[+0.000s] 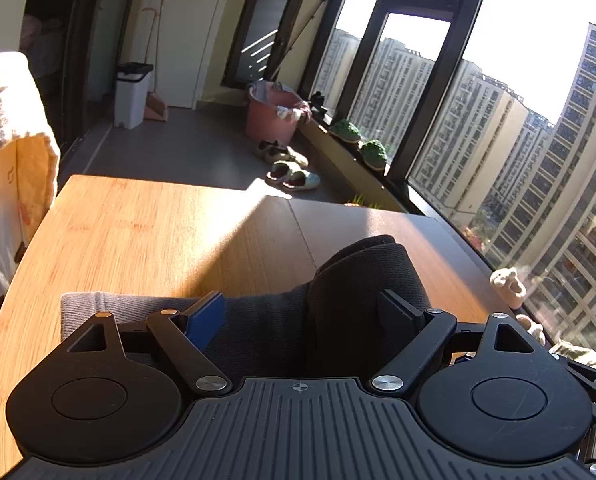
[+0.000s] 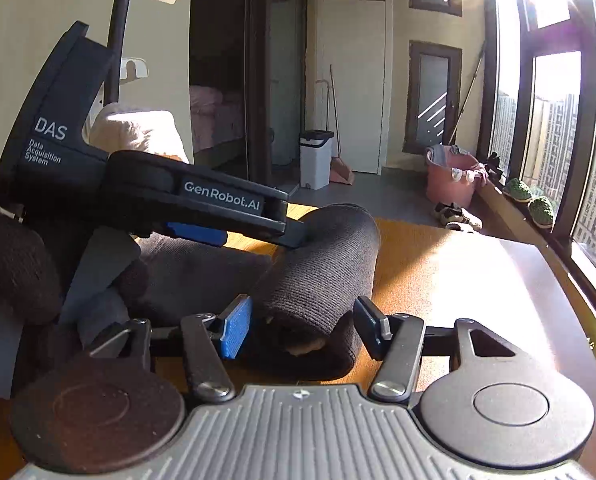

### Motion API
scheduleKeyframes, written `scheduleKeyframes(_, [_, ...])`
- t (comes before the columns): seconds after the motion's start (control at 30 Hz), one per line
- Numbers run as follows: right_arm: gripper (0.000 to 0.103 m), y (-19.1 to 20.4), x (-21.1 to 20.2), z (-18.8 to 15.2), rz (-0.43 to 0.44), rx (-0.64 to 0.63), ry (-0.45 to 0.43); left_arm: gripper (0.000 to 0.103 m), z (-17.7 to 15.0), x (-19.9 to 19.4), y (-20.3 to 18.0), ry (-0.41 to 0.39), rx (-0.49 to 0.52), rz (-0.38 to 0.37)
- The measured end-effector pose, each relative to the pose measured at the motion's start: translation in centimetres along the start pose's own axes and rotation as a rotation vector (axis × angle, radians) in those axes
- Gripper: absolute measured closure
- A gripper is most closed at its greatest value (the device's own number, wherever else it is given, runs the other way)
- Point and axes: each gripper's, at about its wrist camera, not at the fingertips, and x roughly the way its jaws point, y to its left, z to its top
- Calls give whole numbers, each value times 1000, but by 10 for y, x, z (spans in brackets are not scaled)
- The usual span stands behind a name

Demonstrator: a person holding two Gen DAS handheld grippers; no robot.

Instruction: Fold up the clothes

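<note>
Two hand-held grippers, left (image 1: 300, 312) and right (image 2: 304, 326), both open astride one rolled dark garment (image 2: 322, 272), one wooden table (image 1: 137, 232).

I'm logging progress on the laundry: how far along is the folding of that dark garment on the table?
Done: one end of the dark garment is already rolled into a thick bundle on the wooden table. In hand: the right gripper straddles the roll's near end, jaws apart; the left gripper is open over the cloth. Left: the flat stretch with the grey edge is still unrolled.
</note>
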Motion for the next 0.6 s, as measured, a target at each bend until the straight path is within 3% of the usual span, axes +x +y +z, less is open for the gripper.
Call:
scheduleKeyframes(0.13, [30,-23,19,-5,29,197,54,18,-6,10,8,36,-39,2])
scheduleKeyframes(0.2, [53,-28,20,-9,19,217,43,20,-6,7,15,41,-76,-10])
scheduleKeyframes(0.27, [62,-32,16,-6,10,214,43,20,-4,3,22,40,-102,-18])
scheduleKeyframes(0.43, [69,-11,1,0,-88,-56,55,15,6,-16,23,6,-135,-66])
scheduleKeyframes(0.53, [69,18,2,-3,-148,-289,54,11,16,-19,4,-3,-99,-121])
scheduleKeyframes(0.6, [69,38,5,-9,-171,-436,57,10,19,-17,-12,-10,-41,-119])
